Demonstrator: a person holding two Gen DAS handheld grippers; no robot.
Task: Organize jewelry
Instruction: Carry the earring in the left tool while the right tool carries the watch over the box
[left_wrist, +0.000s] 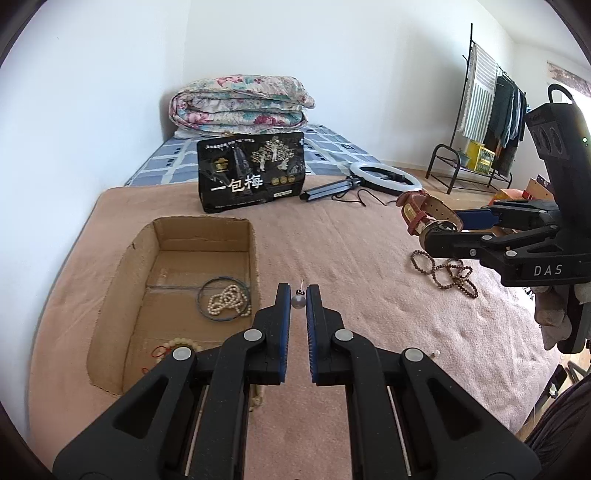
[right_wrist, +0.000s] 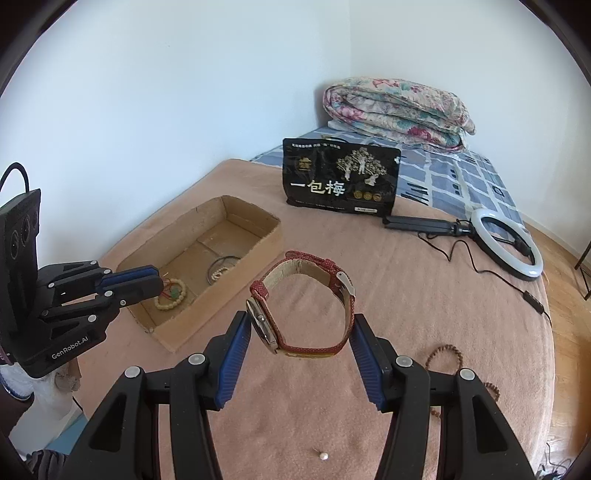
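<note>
The little earring (left_wrist: 297, 301), a grey ball on a thin pin, sits pinched between the tips of the left gripper (left_wrist: 297, 295). Its fingers are almost closed, because the earring is so tiny that only a tight squeeze can keep it from dropping. It hangs in the air just beside the cardboard box (left_wrist: 205, 236), which looks like the place where the jewelry goes. Inside the box lie a string of white pearls (left_wrist: 225, 300) in a thin dark ring, and a pale bead bracelet (right_wrist: 170, 294) near the front. The right gripper (right_wrist: 301, 325) holds a red watch (right_wrist: 303, 306). Its fingers stand about half open, pressing on the two sides of the strap loop, so the watch keeps its round shape and does not fall. The watch is up above the pink blanket (right_wrist: 424, 295), a little way from the box. A brown bead string (left_wrist: 447, 271) and a small white pearl (right_wrist: 323, 456) wait on the blanket. They probably need putting away too.
</note>
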